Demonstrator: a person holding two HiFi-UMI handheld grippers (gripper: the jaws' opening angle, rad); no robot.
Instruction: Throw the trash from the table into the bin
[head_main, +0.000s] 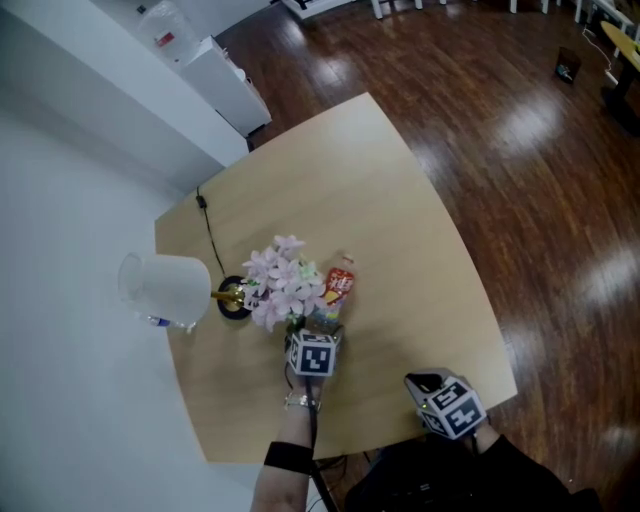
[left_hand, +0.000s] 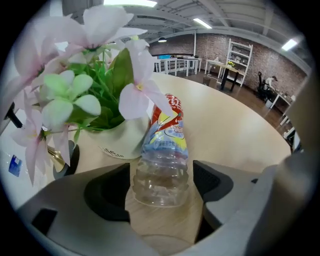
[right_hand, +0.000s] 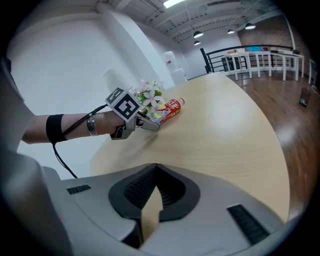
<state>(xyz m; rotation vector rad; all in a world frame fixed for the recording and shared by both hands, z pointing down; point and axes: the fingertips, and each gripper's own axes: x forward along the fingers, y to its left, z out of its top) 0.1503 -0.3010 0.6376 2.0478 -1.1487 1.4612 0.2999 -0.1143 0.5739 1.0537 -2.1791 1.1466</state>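
Now | bottle (left_hand: 162, 167): clear ribbed plastic, red label | lying on table (head_main: 400, 210)

"Where does the bottle (head_main: 339, 284) lie?"

"Flat on the table (head_main: 400, 190), just right of the potted flowers (head_main: 283, 285), near the middle."

"And the left tongs (left_hand: 162, 185)?"

"At the bottle's near end. Its bottom sits between the jaws, one on either side, neither pressing it. The cap end points away, towards the far edge."

"What's left of the flowers?"

"The lamp's base (head_main: 233, 298), just beside them, and the lamp's shade (head_main: 165, 285) further left, at the table's left edge. A cable (head_main: 208, 235) runs from the base towards the far-left corner."

"The right tongs (right_hand: 156, 166)?"

"Over the near right corner, well apart from the bottle."
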